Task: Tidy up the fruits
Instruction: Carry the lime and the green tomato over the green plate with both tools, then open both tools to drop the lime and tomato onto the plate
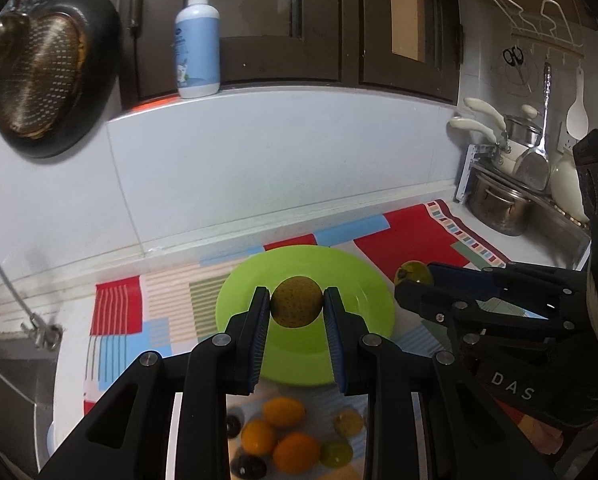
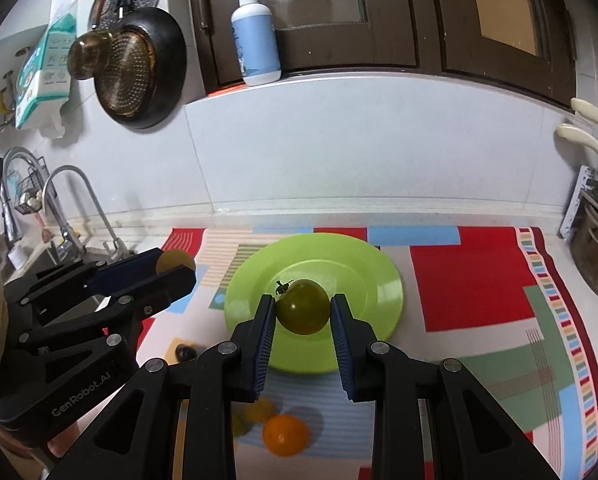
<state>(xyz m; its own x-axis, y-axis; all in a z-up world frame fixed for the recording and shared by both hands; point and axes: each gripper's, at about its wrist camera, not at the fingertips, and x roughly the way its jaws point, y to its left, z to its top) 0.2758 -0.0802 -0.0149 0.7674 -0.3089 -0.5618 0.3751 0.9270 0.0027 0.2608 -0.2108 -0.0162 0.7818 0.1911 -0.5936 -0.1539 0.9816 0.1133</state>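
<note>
My left gripper (image 1: 297, 300) is shut on a round speckled yellow-brown fruit (image 1: 297, 302) and holds it above the lime-green plate (image 1: 363, 320). My right gripper (image 2: 303, 306) is shut on a green tomato (image 2: 303, 307) with a dark stalk, above the same plate (image 2: 371, 276). The plate has nothing lying in it. Each gripper shows in the other view: the right one (image 1: 413, 276) with its tomato (image 1: 413, 274), the left one (image 2: 175, 266) with its fruit (image 2: 173, 261). Several loose orange, green and dark fruits (image 1: 295, 452) lie on the mat below the grippers; an orange one (image 2: 286, 435) shows in the right wrist view.
A colourful patterned mat (image 2: 475, 280) covers the counter. The sink and faucet (image 2: 75, 200) are at the left. Pots and utensils (image 1: 503, 200) stand at the right. A soap bottle (image 1: 197, 40) stands on the ledge, and a dark pan (image 1: 47, 76) hangs on the tiled wall.
</note>
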